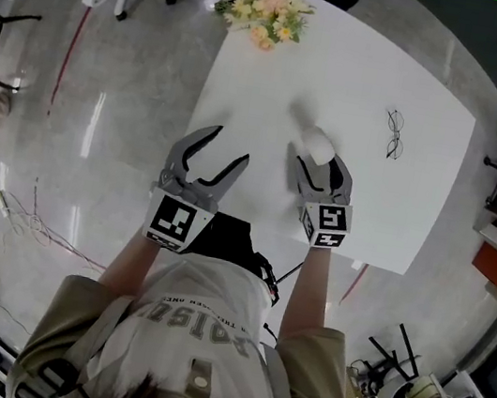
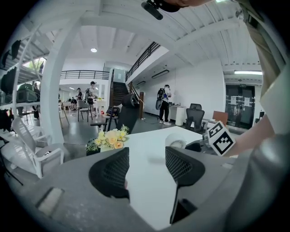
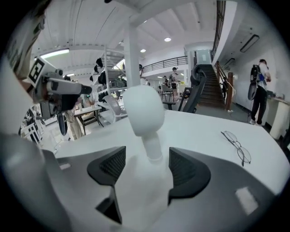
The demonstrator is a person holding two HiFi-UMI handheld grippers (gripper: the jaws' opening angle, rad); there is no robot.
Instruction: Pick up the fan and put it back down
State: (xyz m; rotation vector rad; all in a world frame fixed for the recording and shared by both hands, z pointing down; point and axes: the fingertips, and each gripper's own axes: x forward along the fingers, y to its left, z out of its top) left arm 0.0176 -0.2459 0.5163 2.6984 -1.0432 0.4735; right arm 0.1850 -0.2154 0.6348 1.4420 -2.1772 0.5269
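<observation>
At the far left edge of the white table (image 1: 365,80) we see a bunch of yellow and pink flowers (image 1: 267,11). Nearer us, the left gripper (image 1: 229,145) hangs over the table's left edge with its jaws spread wide and only bare tabletop between them. Just to its right stands the fan (image 1: 318,142), white, with a rounded head on a short neck, on the table and between the jaws of the right gripper (image 1: 317,158). Those jaws also stand wide apart, and in the right gripper view we see a gap between the neck and each pad (image 3: 112,165), so nothing is clamped. Further right, well apart from the fan, a pair of glasses (image 1: 394,133) lies on the table.
</observation>
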